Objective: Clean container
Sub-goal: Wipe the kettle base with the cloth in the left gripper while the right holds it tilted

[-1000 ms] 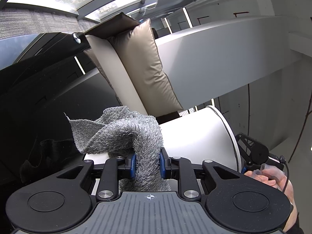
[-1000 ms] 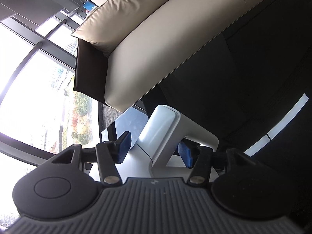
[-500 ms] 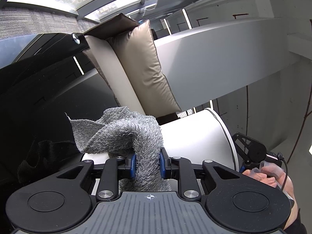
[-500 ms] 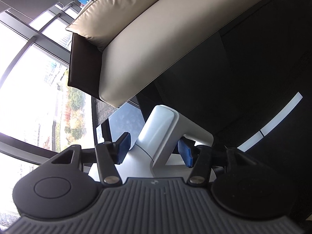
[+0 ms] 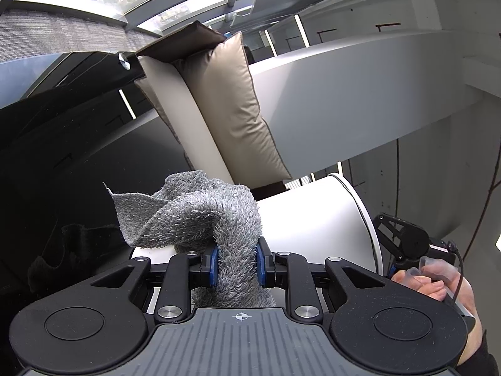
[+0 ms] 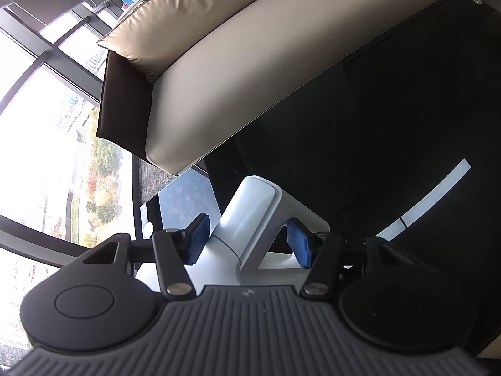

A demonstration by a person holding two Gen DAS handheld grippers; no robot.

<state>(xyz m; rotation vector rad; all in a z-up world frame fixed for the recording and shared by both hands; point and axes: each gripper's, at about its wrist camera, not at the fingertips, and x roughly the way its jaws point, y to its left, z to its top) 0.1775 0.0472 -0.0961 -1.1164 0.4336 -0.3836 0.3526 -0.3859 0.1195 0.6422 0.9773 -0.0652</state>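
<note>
While its blue pads press in from both sides, the left gripper (image 5: 236, 261) clamps a grey cloth (image 5: 203, 216) at lower centre of the left wrist view; the cloth bunches upward and to the left, one corner standing free. Behind and right of the cloth lies the white container (image 5: 313, 219), tipped on its side with its rim toward the right. At the lower right edge a hand (image 5: 438, 285) grips the black body of the other tool. In the right wrist view, the right gripper (image 6: 247, 239) straddles the container's white handle (image 6: 250, 216) at lower centre, jaws spread wide; the left pad lies against the handle, while contact at the right pad cannot be told. Beyond both tools a beige sofa (image 6: 250, 62) with a cushion (image 5: 231, 106) crosses the upper frame, a glossy black table (image 6: 407, 125) lies at right, and windows (image 6: 47, 125) fill the left edge.
</note>
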